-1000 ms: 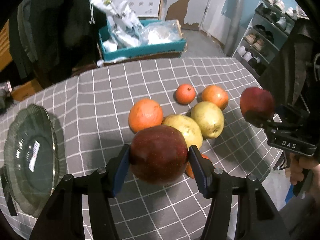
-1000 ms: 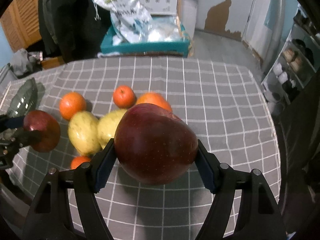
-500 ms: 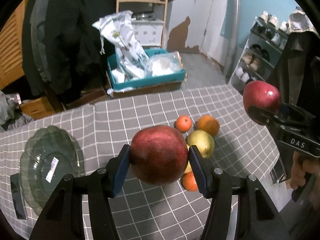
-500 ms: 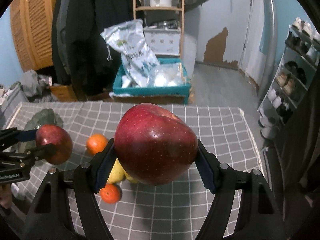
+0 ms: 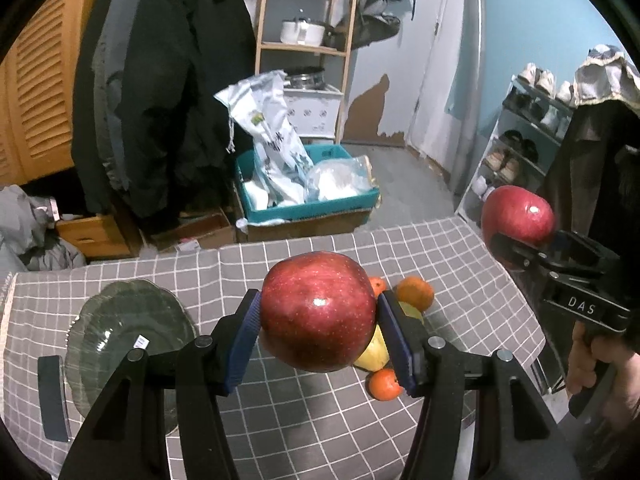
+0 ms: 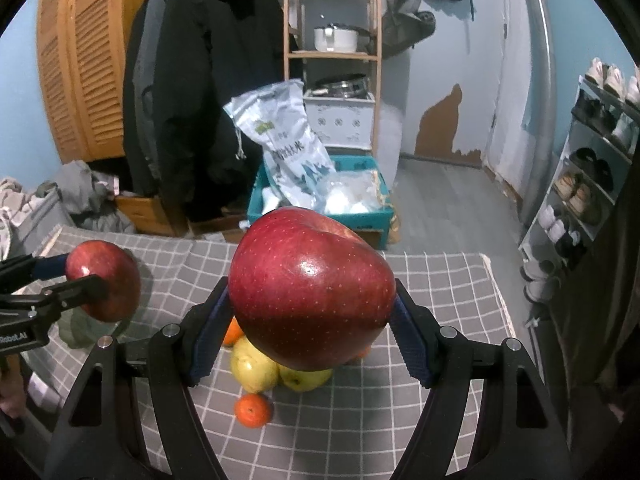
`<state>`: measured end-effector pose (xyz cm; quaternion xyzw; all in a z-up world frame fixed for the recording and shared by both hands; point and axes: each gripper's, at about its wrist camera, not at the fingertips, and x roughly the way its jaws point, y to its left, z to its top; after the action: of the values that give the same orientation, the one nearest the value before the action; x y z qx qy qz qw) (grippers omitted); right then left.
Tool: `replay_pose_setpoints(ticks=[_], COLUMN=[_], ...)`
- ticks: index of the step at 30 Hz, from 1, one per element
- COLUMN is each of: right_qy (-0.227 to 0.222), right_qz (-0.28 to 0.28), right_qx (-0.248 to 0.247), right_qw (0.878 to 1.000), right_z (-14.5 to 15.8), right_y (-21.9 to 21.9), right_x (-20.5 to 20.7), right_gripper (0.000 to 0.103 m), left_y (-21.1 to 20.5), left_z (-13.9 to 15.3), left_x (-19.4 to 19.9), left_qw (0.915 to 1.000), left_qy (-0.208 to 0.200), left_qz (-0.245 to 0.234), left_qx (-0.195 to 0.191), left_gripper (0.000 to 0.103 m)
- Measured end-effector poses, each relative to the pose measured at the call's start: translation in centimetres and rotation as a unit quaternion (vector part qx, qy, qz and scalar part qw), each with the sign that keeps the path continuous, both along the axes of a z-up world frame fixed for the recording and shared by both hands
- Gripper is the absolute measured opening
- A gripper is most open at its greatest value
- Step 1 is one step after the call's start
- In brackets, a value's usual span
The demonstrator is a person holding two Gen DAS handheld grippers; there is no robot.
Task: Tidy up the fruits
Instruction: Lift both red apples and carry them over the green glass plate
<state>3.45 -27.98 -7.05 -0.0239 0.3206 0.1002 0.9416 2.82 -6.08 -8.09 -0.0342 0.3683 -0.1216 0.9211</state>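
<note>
My left gripper (image 5: 318, 334) is shut on a red apple (image 5: 318, 312), held above the grey checked tablecloth (image 5: 280, 420). My right gripper (image 6: 312, 330) is shut on a larger red apple (image 6: 312, 288); it also shows at the right edge of the left wrist view as the other apple (image 5: 518, 214). Below both lie yellow pears (image 6: 254, 364), an orange (image 5: 416, 293) and small tangerines (image 6: 253, 410), partly hidden by the held apples. A green glass plate (image 5: 120, 340) sits on the cloth to the left.
Beyond the table's far edge stands a teal box (image 5: 308, 208) with plastic bags, a wooden shelf (image 6: 332, 56) and a dark coat (image 5: 160, 100). A shoe rack (image 6: 592, 184) lines the right wall. A person's hand (image 5: 600, 364) holds the right gripper's handle.
Both grippers have risen with their apples and tilted up, so the table fruits look smaller and lower and more of the room shows. Both grips are unchanged.
</note>
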Motion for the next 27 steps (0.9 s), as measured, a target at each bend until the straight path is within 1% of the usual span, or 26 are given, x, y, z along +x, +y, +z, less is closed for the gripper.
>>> replay_pose_setpoints(ticks=[10,16,27], right_qy=[-0.019,-0.023,-0.019], right_qz=[0.025,0.044,0.078], right_qx=[0.01,0.011,0.017], right_qw=[0.999,0.999,0.997], right_z=[1.9,2.5,3.0], right_y=[3.1,5.4,10.1], right_x=[-0.4,-0.3,0.5], right_gripper=[0.075,0.075,0.075], left_y=[2.7,4.6,9.6], left_z=[1.8,2.1,1.7], left_x=[-1.2,-1.5,-2.0], left_qw=[0.9994,0.9986,0.995], left_qy=[-0.027,-0.033,-0.034], left_qz=[0.022,0.041,0.094], left_qx=[-0.004,-0.007,-0.007], left_gripper=[0.06,0.06,0.06])
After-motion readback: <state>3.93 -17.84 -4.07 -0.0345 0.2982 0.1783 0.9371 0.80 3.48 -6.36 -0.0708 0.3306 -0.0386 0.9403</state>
